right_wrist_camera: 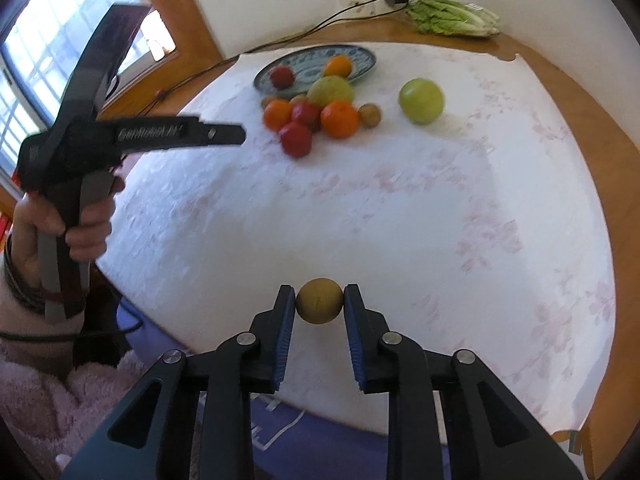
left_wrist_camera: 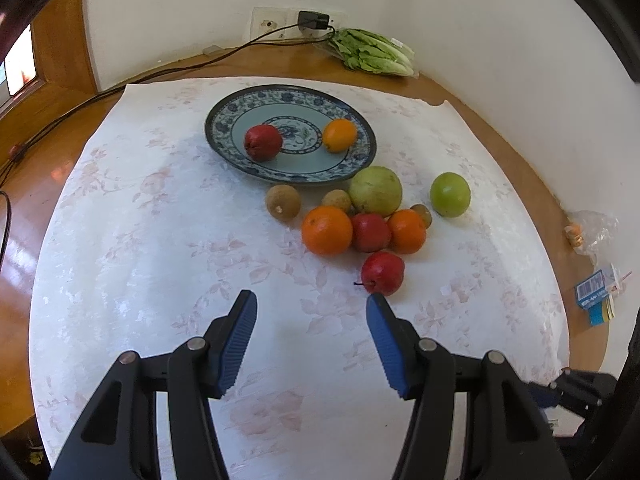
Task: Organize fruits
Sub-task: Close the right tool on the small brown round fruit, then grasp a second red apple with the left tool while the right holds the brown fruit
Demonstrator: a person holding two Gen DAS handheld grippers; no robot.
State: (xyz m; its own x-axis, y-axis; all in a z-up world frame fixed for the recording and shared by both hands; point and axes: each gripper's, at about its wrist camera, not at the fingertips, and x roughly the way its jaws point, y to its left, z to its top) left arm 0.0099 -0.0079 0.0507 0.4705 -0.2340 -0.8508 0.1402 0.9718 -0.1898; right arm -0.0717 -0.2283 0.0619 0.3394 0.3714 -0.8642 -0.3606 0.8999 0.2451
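A: Now, left wrist view: left gripper [left_wrist_camera: 311,302] spread, empty; 2 fruits on the plate [left_wrist_camera: 228,110] at 12 o'clock, the rest heaped at 1 o'clock.

B: Right wrist view: right gripper [right_wrist_camera: 319,301] pinching a small brown fruit [right_wrist_camera: 319,300] at 6 o'clock. Looks light, firm, round; grip its middle. Lettering on the other tool, unreadable.

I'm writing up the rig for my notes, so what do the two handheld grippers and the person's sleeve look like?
Both the left gripper and right gripper have black angular linkage arms with silver pivot pins and ribbed blue finger pads. Seen from the right wrist camera, the left one carries white lettering on its black body and a grey handle. The sleeve is fluffy pale pink.
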